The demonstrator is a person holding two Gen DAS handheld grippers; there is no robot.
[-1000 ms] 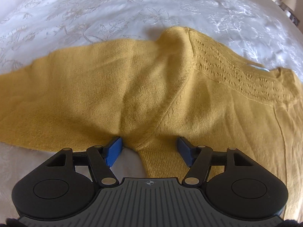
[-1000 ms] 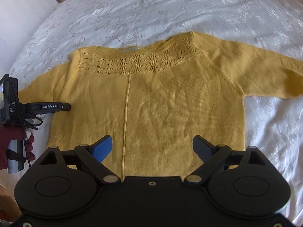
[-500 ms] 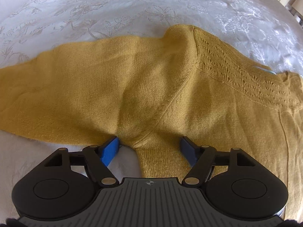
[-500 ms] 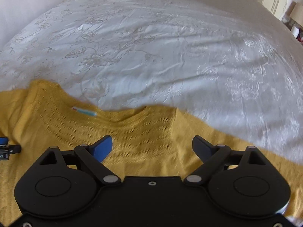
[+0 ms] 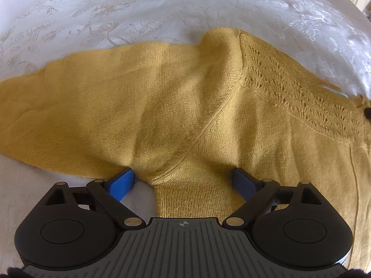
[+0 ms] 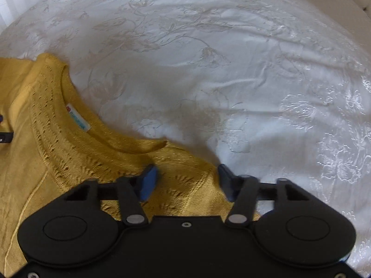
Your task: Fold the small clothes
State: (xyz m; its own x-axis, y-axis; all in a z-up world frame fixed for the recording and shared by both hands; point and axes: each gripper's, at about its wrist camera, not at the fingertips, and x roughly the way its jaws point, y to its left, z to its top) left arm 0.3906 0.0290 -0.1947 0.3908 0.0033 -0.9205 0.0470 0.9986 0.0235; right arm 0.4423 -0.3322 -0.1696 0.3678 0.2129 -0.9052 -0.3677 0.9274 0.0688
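Two grippers sit on the yellow sweater (image 5: 185,106), which lies flat on the white bedspread (image 6: 231,69). My left gripper (image 5: 183,180) has its jaws spread wide, just opened further than a second ago; the armpit fold sits between the blue pads (image 5: 121,183), no pinch, sleeve stretching off to the left. My right gripper (image 6: 185,180) was over the hem a second ago; now it's at the shoulder beside the neckline, collar label (image 6: 78,118) ahead-left. Its jaws have just been closing, lace-knit shoulder fabric between them. Gap still visible, pads not clearly pressing; can't confirm a grip.
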